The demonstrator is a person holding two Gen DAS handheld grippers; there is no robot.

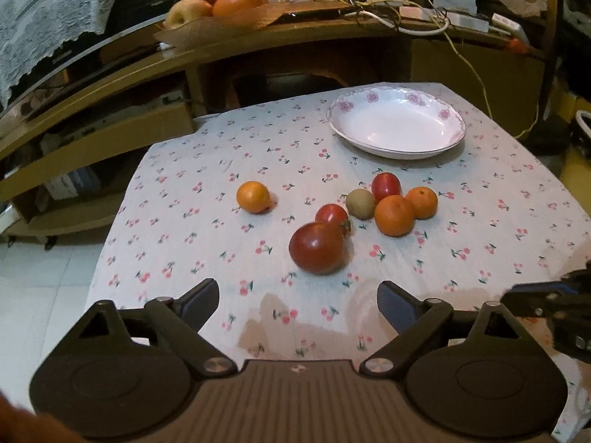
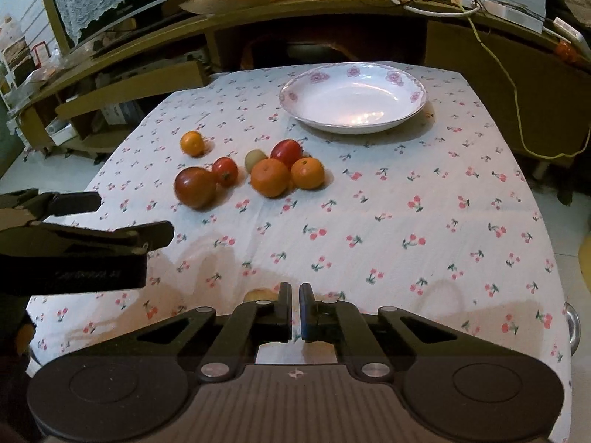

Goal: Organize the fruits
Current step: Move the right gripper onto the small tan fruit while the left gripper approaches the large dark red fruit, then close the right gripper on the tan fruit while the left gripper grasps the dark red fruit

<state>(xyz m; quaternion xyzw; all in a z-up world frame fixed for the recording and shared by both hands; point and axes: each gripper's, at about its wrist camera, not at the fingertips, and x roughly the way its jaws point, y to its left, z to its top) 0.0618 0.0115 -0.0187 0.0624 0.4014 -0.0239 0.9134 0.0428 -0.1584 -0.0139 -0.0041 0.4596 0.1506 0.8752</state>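
Note:
Several fruits lie in a cluster on the cherry-print tablecloth (image 1: 177,192): a large dark red tomato (image 1: 318,247), a smaller tomato (image 1: 332,216), a kiwi (image 1: 360,203), another red tomato (image 1: 386,186) and two oranges (image 1: 394,215). A lone orange (image 1: 253,197) sits apart to their left. Behind them stands an empty white plate (image 1: 397,127) with pink flowers. My left gripper (image 1: 297,295) is open just short of the large tomato, nothing between its fingers. My right gripper (image 2: 294,289) is shut and empty over the near cloth, far from the fruits (image 2: 269,177) and plate (image 2: 352,98).
A wooden shelf unit (image 1: 110,85) runs behind the table, carrying a tray of oranges and an apple (image 1: 207,3) and tangled cables (image 1: 369,3). In the right wrist view the left gripper (image 2: 136,214) reaches in from the left. Tiled floor (image 1: 40,277) lies left of the table.

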